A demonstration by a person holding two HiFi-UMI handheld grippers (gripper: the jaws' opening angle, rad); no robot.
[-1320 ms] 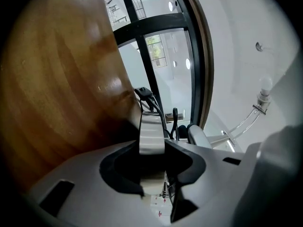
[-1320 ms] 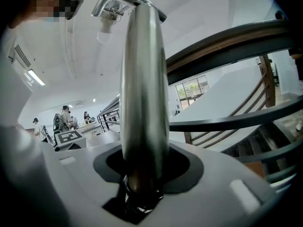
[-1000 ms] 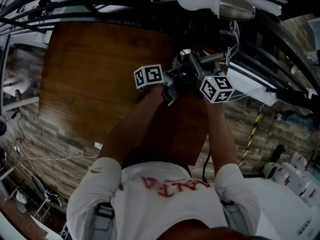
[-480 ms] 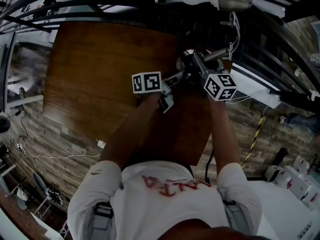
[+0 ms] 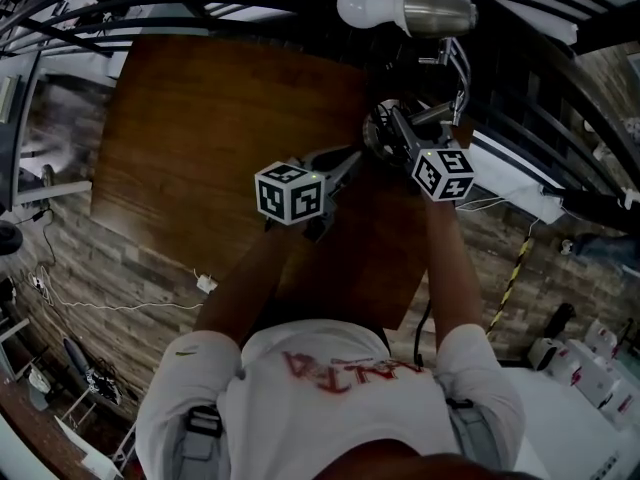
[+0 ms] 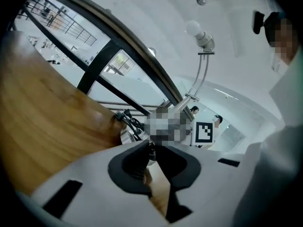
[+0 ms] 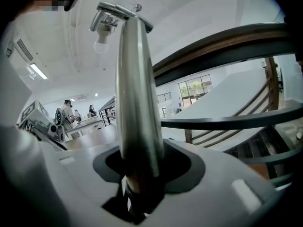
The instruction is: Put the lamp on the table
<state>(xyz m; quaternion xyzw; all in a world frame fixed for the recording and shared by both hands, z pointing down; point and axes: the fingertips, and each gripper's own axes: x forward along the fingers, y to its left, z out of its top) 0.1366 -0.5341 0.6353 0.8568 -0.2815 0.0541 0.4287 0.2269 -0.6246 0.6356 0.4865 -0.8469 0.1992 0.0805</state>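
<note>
1. The counter lies bare from 8 to 11 o'clock of the lamp base, leaving open room to pass.
2. The railing crosses close at 12 o'clock and runs down past 3 o'clock, closing that side.
3. The lamp stem and shade rise at 1 o'clock of its base, blocking the way there.

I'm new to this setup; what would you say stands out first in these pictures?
The lamp, its white bulb bare, looms at the head view's top, its shiny stem clamped in the right claw. The left claw, jaws just closed further with nothing between them, sits beside it over the brown wooden table.
</note>
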